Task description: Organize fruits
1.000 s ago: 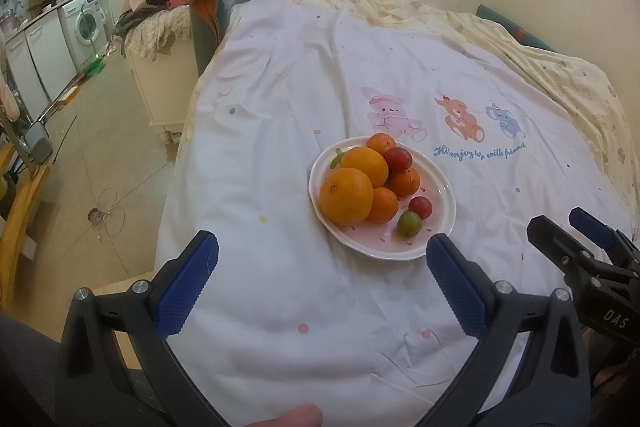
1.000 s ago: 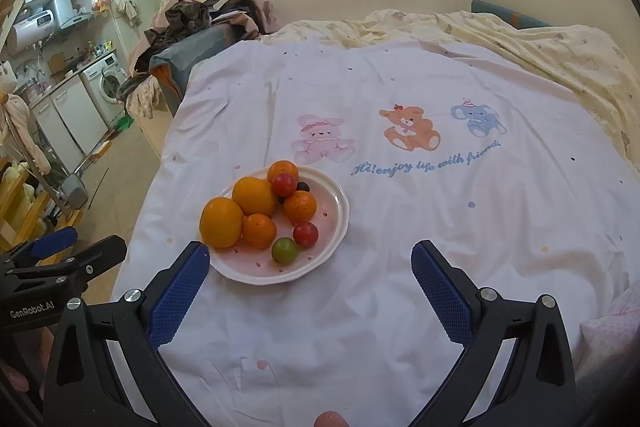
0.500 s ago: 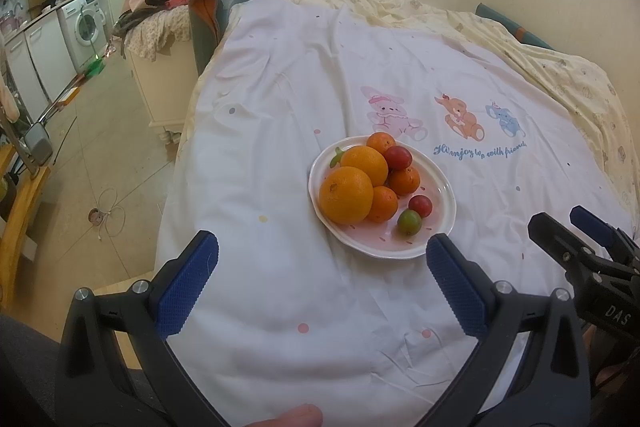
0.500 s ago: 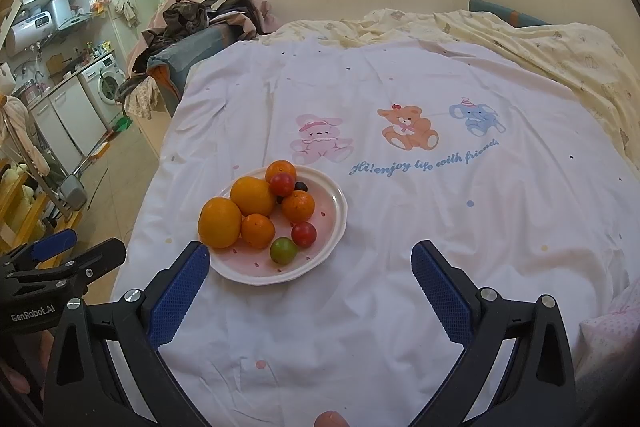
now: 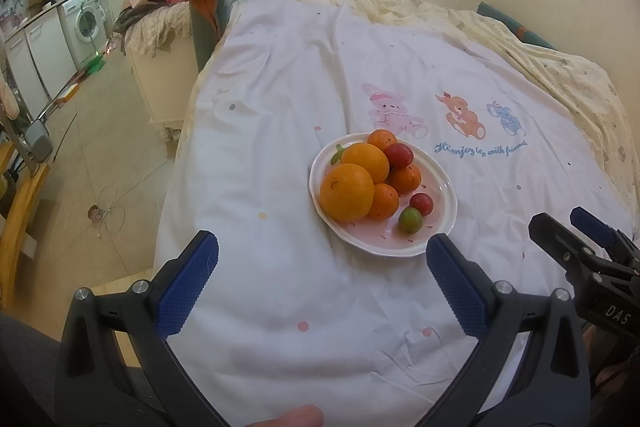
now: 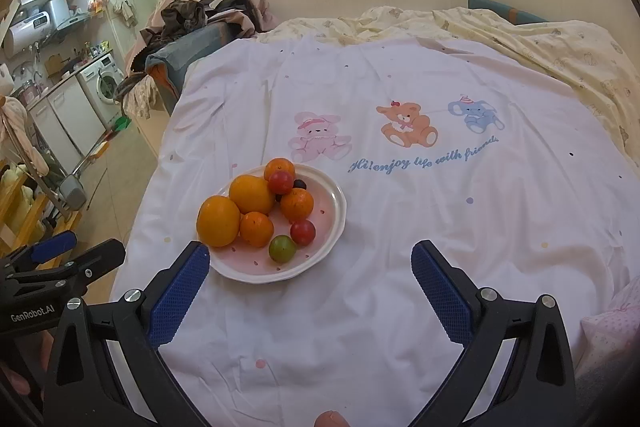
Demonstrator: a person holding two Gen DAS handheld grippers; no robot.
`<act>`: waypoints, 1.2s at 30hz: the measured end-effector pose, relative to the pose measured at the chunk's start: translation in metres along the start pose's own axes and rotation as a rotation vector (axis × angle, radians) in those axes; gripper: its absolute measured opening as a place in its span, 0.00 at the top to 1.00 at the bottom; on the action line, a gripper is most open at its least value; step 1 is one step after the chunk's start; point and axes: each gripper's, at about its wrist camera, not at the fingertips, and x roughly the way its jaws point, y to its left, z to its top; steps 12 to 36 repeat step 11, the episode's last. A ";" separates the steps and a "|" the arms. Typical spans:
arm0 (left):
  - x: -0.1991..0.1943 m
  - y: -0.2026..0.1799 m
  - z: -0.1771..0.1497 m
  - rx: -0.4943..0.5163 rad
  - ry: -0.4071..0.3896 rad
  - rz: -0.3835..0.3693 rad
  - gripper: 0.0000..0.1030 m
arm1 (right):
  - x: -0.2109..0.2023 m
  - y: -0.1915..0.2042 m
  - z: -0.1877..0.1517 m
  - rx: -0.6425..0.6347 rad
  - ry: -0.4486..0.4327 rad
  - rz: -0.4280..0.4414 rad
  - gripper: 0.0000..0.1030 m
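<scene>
Where the pink-dotted plate (image 5: pixel 434 247) rests on the white printed bedcover (image 5: pixel 280 115), all the fruit is heaped on it: two large oranges (image 5: pixel 346 191), three small mandarins (image 6: pixel 296 203), two red cherry tomatoes (image 6: pixel 303 231), one green one (image 6: pixel 282 248), and a dark grape (image 6: pixel 299 183) at the far side.

Position relative to tools: plate lies ahead and to the right of the left gripper (image 5: pixel 322 277), its near rim just beside the right-hand pad; ahead and to the left of the right gripper (image 6: pixel 310 289), its near rim just beside the left-hand pad. Judged equally near to both.

Jaws, both grippers: spread wide, holding nothing.

Loose small fruit sits on the plate's near, open side; the green tomato is nearest either tool.

Long axis: none to speak of; items round.
</scene>
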 end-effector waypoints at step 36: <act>0.001 0.002 -0.002 -0.010 0.009 -0.009 0.00 | 0.001 0.001 -0.002 -0.002 0.002 0.002 0.00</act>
